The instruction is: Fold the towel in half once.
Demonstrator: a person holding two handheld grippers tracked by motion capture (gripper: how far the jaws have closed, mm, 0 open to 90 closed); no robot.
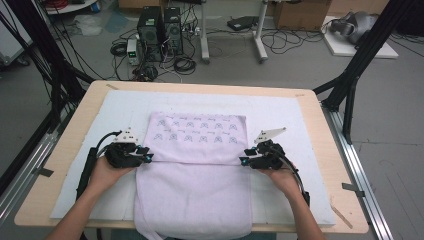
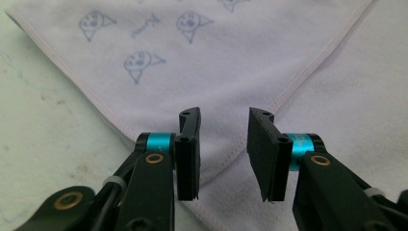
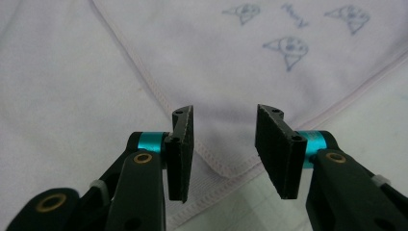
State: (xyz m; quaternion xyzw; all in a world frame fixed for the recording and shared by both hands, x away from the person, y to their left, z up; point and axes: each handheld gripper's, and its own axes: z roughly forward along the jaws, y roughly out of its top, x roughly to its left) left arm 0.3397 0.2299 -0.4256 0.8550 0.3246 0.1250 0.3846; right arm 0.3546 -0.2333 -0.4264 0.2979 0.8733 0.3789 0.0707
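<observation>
Towel [image 1: 195, 165] flat on table [image 1: 310, 107], far half folded toward person; fold's two corners lie just ahead of and below each gripper's fingertips, left gripper [image 2: 223, 151] at left corner, right gripper [image 3: 225, 149] at right; both part open, holding nothing, equally near

The right claw [image 3: 223, 149] rises from the bottom of the frame, jaws parted over a hemmed corner of the lilac printed towel [image 3: 250, 53], nothing pinched between them.
</observation>
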